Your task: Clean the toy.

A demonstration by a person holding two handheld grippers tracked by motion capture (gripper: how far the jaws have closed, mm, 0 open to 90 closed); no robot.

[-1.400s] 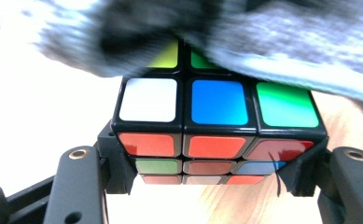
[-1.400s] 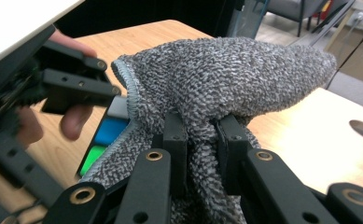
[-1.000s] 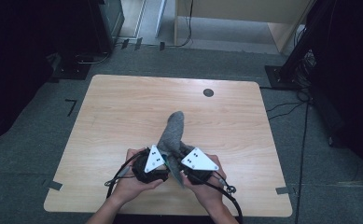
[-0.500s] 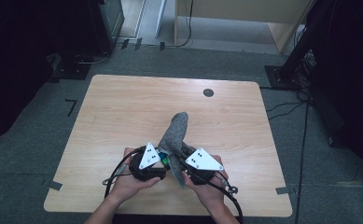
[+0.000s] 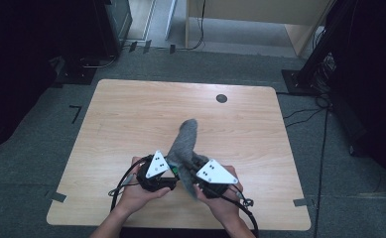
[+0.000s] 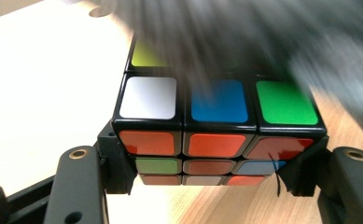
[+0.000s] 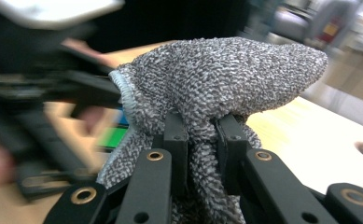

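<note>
Pale wooden rectangular table [image 5: 131,114] with a small dark round hole [image 5: 222,98] near its far edge

Speckled grey knitted cloth [image 5: 183,144], limp and bunched, rising from the near middle of the table between the two hands and draped toward the cube; blurred across the top of the left gripper view [image 6: 272,37]; pinched at a fold in the right gripper view [image 7: 226,79]

Right gripper [image 7: 201,133] closed tight on the cloth, jaws nearly meeting around the fold

Left gripper [image 6: 207,175] clamped on the black-framed cube with coloured square stickers [image 6: 216,126], one jaw on each side, just above the table's near middle
</note>
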